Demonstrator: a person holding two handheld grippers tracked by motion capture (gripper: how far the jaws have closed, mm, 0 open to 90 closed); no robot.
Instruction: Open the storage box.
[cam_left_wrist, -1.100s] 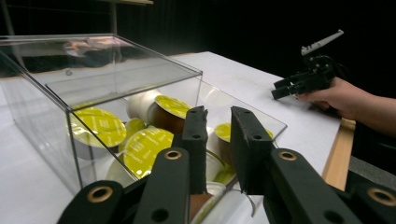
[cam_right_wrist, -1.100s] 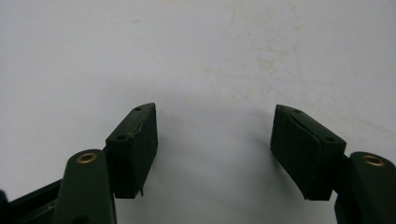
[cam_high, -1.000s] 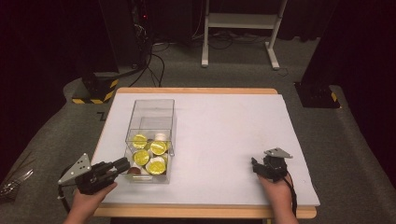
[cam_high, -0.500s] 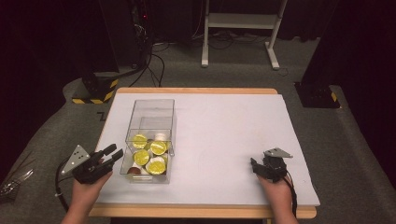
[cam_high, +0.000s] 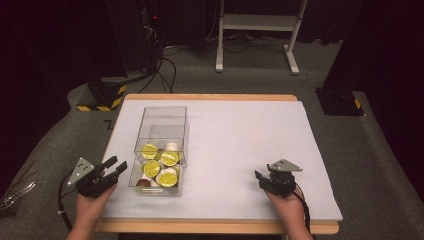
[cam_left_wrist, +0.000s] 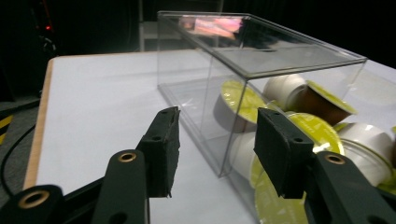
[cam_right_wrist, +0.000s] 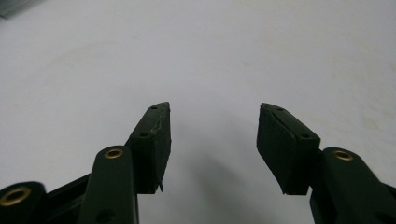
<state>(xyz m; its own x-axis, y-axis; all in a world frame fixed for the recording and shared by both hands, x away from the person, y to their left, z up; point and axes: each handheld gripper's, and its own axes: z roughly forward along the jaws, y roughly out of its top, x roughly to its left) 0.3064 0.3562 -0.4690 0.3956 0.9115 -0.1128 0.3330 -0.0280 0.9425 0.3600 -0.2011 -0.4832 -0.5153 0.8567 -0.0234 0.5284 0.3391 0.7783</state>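
Note:
A clear plastic box stands on the left half of the white table top, with several yellow-lidded coffee capsules piled at its near end. My left gripper is just left of the box's near corner, open, its jaws having just been opening. In the left gripper view the box and capsules lie just beyond the left gripper, and nothing is pressed between its pads. My right gripper hovers over bare table at the front right. The right gripper is open and empty, its jaws having just been closing.
The white sheet covers a wooden table whose front edge is by the hands. Grey carpet surrounds it. Cables, a black-and-yellow base and a white stand's legs lie beyond the far edge.
The left gripper has drawn back from the box's near left corner and its jaws have spread. The right gripper has shifted a little to the left and its jaws have narrowed.

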